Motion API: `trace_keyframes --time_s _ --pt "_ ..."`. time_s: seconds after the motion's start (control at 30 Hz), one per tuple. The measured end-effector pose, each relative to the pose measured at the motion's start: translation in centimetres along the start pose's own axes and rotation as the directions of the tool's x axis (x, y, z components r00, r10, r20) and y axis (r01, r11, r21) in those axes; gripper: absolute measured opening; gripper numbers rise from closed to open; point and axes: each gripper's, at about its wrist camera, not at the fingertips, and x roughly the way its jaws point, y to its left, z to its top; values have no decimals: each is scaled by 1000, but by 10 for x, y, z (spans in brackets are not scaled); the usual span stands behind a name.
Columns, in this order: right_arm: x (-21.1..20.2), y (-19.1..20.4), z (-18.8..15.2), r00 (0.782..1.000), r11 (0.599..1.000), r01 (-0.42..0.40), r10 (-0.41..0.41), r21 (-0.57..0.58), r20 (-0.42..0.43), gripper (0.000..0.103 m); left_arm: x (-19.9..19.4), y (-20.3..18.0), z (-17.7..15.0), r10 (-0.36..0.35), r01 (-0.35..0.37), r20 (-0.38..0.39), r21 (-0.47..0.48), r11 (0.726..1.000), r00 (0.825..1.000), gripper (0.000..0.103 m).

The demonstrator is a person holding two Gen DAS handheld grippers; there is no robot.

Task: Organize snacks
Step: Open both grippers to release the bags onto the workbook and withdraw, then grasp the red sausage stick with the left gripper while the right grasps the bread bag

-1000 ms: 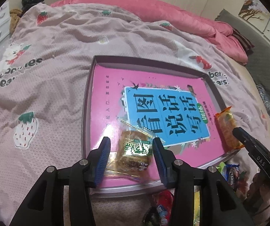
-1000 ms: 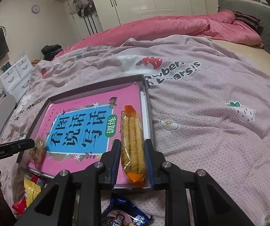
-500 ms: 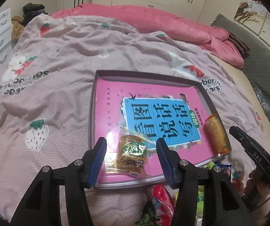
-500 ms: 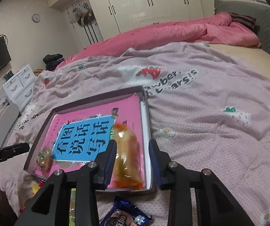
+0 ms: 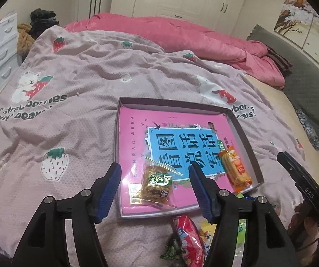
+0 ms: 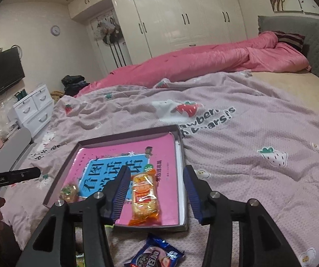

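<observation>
I have put both snacks down in the tray (image 5: 244, 131), so my left gripper (image 5: 155, 191) and right gripper (image 6: 157, 193) have just been opening; their jaws now stand spread, pinching nothing. The brown packet (image 5: 157, 182) lies at the tray's near edge, the orange packet (image 6: 145, 198) at its near right corner, both on the pink book (image 5: 135, 133). More snacks (image 5: 187, 240) wait just outside the tray.

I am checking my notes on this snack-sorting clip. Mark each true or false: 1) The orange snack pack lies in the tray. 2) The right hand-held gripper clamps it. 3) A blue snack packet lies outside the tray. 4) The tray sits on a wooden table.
1) True: the orange snack pack lies in the tray.
2) False: the right hand-held gripper is open, its pads clear.
3) True: the blue snack packet lies on the bedspread.
4) False: it sits on the bedspread.
</observation>
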Motion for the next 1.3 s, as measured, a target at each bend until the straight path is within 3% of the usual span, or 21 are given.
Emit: trace_keyframes --time_s 0.07,0.67,1.3 --pt "-4 5 -1 1000 1000 -10 10 -13 2 55 -4 -2 -1 -5 5 1 7 1000 1000 66" --pt "-25 35 -13 997 995 -72 71 -64 -13 58 -27 -7 -14 -20 20 -9 31 999 1000 67" --pt "-29 55 -34 990 991 -107 99 -83 -100 59 -28 -12 -43 -18 23 -86 61 998 996 67"
